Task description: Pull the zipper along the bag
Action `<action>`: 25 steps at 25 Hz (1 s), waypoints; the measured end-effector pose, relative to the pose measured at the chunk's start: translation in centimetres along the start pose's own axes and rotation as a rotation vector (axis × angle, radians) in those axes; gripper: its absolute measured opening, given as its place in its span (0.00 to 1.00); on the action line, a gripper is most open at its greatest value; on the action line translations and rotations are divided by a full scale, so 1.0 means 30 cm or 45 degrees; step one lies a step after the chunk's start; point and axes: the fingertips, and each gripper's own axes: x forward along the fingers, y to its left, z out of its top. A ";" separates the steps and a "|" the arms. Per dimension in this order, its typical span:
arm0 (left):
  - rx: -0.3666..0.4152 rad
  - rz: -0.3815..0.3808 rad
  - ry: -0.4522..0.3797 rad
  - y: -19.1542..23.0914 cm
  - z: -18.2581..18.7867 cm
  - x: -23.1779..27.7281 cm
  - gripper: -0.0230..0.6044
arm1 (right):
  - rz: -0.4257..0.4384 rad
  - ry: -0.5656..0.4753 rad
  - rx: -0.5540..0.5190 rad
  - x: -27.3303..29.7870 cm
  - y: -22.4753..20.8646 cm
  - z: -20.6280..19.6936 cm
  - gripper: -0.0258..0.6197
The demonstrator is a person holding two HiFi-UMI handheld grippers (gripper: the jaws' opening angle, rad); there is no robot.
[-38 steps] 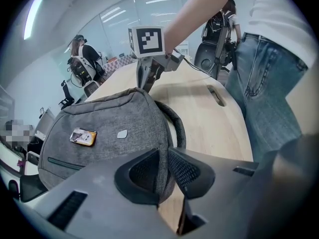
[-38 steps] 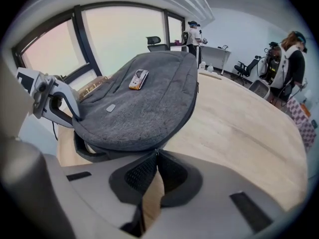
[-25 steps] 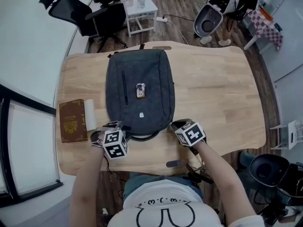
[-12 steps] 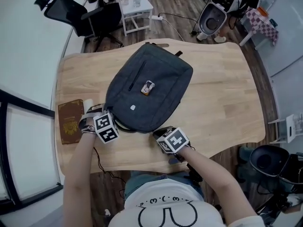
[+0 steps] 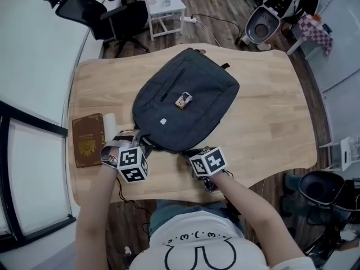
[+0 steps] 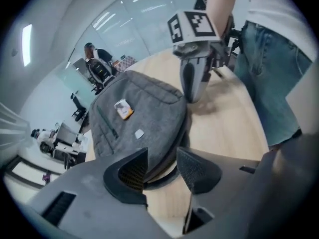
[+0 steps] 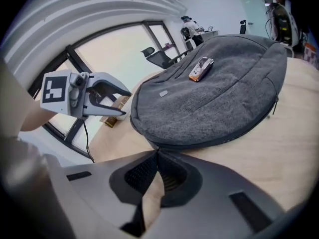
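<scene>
A dark grey backpack (image 5: 185,108) lies flat on the wooden table (image 5: 270,111), turned so its top points far right. A small orange-and-white tag (image 5: 181,100) sits on its front. My right gripper (image 5: 188,152) is at the bag's near edge, shut on the zipper pull (image 7: 157,147) where the zip line ends. My left gripper (image 5: 145,143) is at the bag's near-left corner, and its jaws are opening. In the left gripper view the bag's rim (image 6: 164,148) and a strap loop lie between the jaws (image 6: 162,161), and the pads do not press on them.
A brown book (image 5: 88,140) and a white roll (image 5: 109,125) lie at the table's left edge, close to my left gripper. Behind the table stand a black office chair (image 5: 84,10) and a small white side table (image 5: 166,10). The person's body is against the near edge.
The bag has swung clockwise from straight to slanted, its top now toward the far right. The left gripper's jaws have spread wider. The right gripper has shifted left with the bag's edge.
</scene>
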 end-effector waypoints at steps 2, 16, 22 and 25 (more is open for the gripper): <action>0.067 -0.055 -0.050 -0.056 0.078 0.009 0.32 | -0.008 -0.026 0.012 -0.007 0.001 0.002 0.13; 0.030 -0.168 -0.085 -0.143 0.221 0.159 0.19 | -0.157 -0.034 -0.174 -0.018 -0.010 -0.002 0.13; 0.006 -0.171 -0.123 -0.145 0.224 0.153 0.18 | -0.159 0.007 -0.202 -0.051 -0.035 -0.011 0.13; 0.051 -0.148 -0.119 -0.148 0.220 0.157 0.17 | -0.170 0.034 -0.231 -0.065 -0.071 -0.018 0.13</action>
